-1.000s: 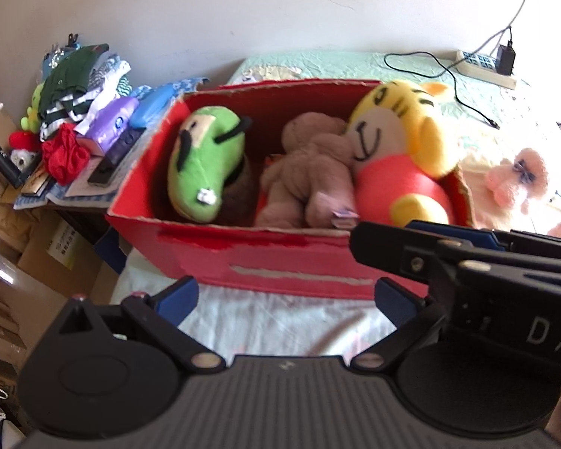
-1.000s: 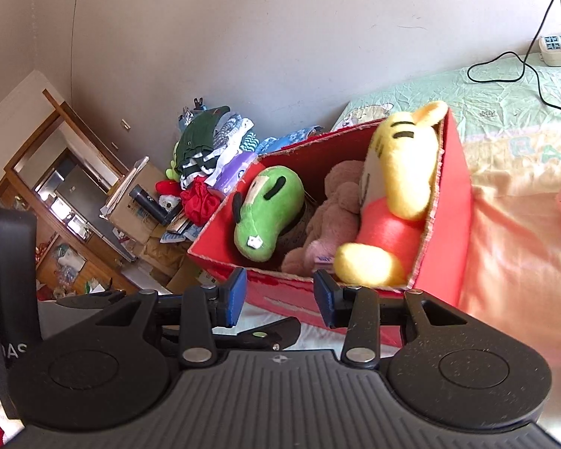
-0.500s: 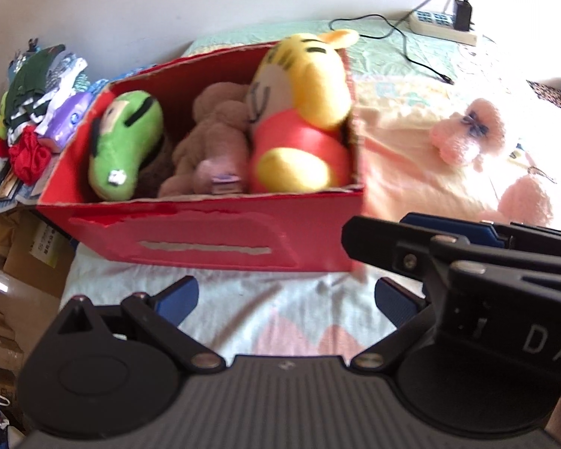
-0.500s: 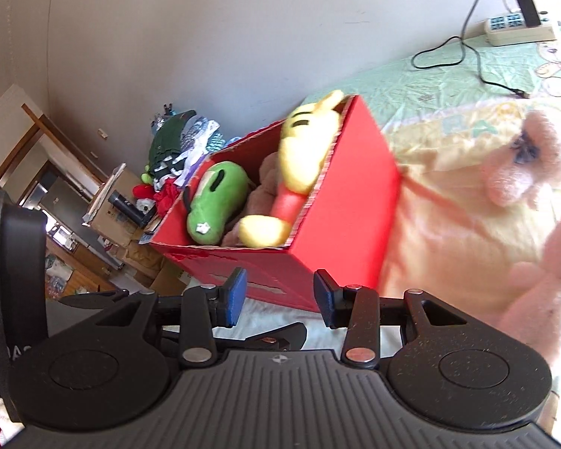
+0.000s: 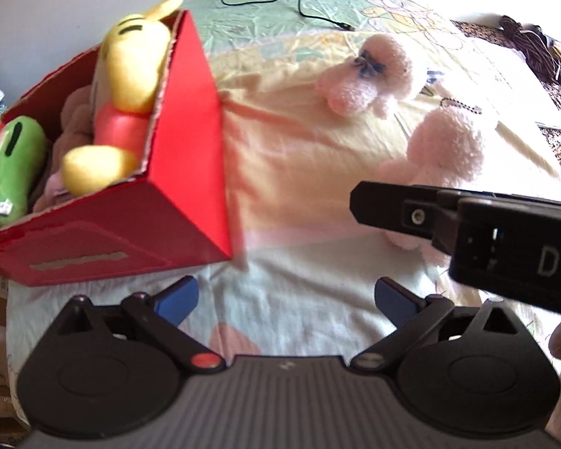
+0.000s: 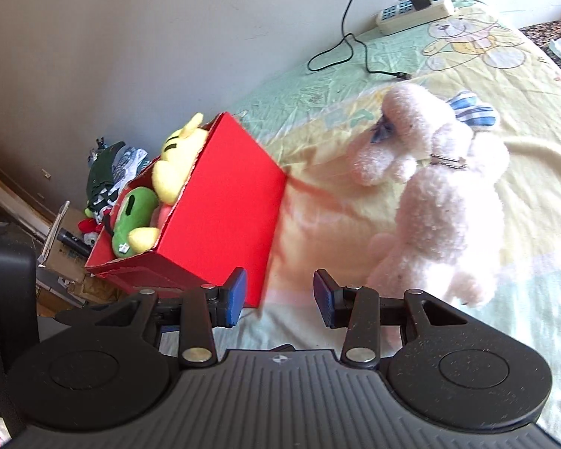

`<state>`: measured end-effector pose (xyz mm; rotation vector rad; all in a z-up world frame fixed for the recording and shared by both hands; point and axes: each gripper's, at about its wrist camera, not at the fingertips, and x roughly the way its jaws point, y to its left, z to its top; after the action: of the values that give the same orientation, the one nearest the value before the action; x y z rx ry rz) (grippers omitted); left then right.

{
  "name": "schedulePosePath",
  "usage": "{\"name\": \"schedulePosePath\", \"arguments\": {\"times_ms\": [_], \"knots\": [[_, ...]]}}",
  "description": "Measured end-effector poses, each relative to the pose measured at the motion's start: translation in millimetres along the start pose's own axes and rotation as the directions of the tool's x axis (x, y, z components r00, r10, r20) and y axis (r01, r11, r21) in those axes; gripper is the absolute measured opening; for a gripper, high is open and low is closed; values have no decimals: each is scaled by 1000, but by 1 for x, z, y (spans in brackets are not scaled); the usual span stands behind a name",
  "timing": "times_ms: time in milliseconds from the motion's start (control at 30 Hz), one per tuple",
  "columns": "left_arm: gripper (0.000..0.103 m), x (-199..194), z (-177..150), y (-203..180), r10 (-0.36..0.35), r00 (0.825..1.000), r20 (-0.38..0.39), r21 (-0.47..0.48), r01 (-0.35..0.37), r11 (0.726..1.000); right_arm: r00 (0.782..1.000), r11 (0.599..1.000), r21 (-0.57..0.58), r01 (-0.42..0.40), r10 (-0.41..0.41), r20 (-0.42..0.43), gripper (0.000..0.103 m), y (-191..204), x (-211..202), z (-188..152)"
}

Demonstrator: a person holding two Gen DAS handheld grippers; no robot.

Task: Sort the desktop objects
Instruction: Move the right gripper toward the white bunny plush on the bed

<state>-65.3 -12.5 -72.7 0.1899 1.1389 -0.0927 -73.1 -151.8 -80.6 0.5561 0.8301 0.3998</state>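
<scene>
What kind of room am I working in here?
Likely a bedroom: the surface is a bed with a cartoon-bear sheet, a power strip lies by the wall, and plush toys fill a red box beside two pink plushies.

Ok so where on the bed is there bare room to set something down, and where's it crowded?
Bare sheet lies between the red box and the two pink plush toys, and in front of the left gripper. The green stretch toward the power strip holds only its cable. The box is packed with plush.
</scene>
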Motion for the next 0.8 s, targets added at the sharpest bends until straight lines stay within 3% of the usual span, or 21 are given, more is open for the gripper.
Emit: {"name": "schedulePosePath", "arguments": {"times_ms": [167, 533, 633, 800], "knots": [[101, 6, 12, -16, -57, 998, 17, 50, 56, 997, 995, 997, 14, 78, -78, 60, 43, -16, -18, 1], [100, 19, 28, -23, -192, 981, 25, 81, 189, 979, 965, 967, 204, 155, -193, 179, 43, -55, -42, 7], [100, 26, 36, -23, -238, 970, 50, 84, 234, 969, 959, 949, 268, 167, -220, 179, 43, -69, -42, 10], [100, 41, 54, -26, -360, 930, 69, 83, 354, 932, 956, 935, 320, 152, -221, 191, 44, -83, -39, 18]]}}
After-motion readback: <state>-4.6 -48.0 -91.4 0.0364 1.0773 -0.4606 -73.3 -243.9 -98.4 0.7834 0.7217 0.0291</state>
